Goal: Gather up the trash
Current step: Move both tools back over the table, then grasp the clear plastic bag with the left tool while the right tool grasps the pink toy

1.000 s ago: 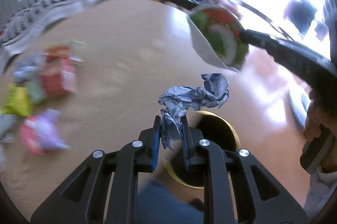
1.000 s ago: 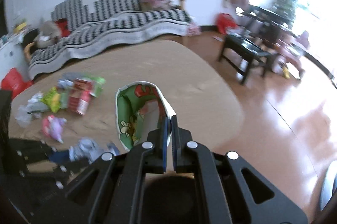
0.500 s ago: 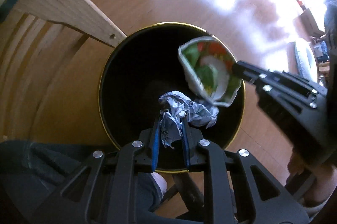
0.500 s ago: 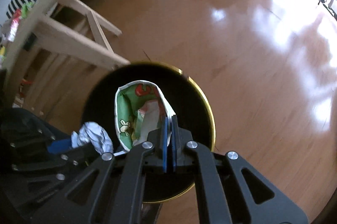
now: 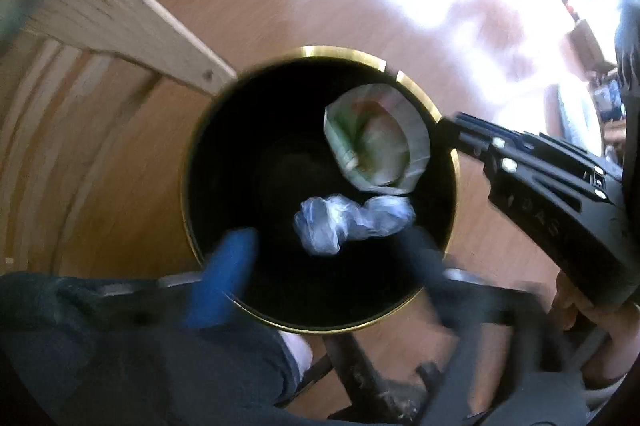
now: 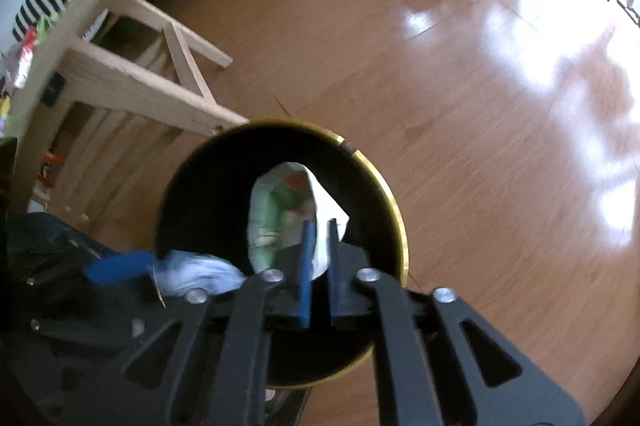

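Over the black bin point(image 5: 320, 326), my left gripper point(image 5: 320, 266) is spread wide, blurred, holding nothing; crumpled paper point(image 5: 352, 222) sits loose between its fingers, inside the bin mouth. My right gripper point(image 6: 319, 258) is parted slightly; green wrapper point(image 6: 280, 218) just ahead, free, inside the rim.

The left gripper point(image 5: 324, 266) fingers are smeared by motion blur. The paper ball point(image 5: 352, 224) and wrapper point(image 5: 376, 141) are blurred too. The bin point(image 5: 192, 153) bottom is lost in darkness.
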`<state>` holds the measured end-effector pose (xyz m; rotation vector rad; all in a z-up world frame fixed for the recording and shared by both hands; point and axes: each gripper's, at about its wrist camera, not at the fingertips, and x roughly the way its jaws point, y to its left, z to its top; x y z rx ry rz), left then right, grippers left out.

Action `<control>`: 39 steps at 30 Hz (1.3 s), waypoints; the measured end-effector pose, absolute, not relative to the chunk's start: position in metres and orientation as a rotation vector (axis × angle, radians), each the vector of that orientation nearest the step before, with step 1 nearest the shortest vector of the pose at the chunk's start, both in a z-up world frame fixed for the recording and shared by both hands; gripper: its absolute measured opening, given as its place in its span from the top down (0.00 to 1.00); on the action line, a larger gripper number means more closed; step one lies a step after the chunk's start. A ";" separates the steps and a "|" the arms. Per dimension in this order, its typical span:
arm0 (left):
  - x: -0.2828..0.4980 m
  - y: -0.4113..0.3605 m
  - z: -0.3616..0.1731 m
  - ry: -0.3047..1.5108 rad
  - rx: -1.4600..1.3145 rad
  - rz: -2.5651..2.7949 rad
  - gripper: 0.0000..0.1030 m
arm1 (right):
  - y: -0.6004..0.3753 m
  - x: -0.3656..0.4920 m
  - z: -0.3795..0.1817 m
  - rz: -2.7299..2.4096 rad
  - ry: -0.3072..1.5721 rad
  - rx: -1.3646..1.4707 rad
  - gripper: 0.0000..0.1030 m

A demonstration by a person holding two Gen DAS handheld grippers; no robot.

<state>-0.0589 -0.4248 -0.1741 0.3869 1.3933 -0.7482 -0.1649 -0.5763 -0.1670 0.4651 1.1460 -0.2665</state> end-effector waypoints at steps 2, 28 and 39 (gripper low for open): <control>-0.064 -0.419 -0.153 1.333 0.362 -0.769 0.09 | -0.581 -0.173 -0.147 -0.266 1.081 0.471 0.07; 0.041 -0.002 0.023 0.956 0.061 0.081 0.06 | -0.323 -0.003 0.000 0.288 0.778 0.013 0.07; 0.087 0.039 -0.010 1.001 -0.044 0.032 0.06 | -0.240 0.050 -0.011 0.370 0.876 -0.084 0.07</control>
